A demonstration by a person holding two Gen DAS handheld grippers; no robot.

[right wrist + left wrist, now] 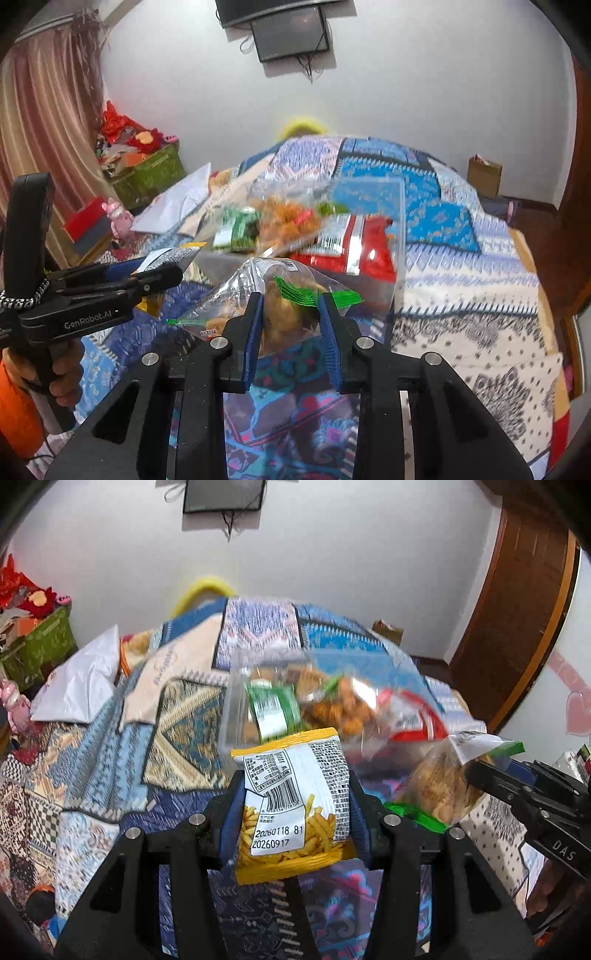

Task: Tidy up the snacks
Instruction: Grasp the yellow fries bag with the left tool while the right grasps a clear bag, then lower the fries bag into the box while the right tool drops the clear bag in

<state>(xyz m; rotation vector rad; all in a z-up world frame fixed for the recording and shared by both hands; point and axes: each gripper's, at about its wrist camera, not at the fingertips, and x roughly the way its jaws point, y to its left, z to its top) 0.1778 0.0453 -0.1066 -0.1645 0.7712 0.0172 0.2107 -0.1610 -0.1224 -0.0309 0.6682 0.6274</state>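
Note:
My left gripper (295, 779) is shut on a yellow packet of potato sticks (291, 805), held above the bed. My right gripper (290, 299) is shut on a clear bag of golden snacks with green trim (280, 306); that bag also shows in the left wrist view (443, 779). Ahead of both lies a clear plastic container (236, 709) on the bed, holding several snack packets: green, orange and red. It also shows in the right wrist view (395, 258). The left gripper appears in the right wrist view (162, 273), still holding its packet.
A patchwork quilt (461, 266) covers the bed. A white plastic bag (77, 683) lies at the left. A green box of clutter (151, 177) stands by the curtain. A cardboard bag (484, 177) stands by the far wall.

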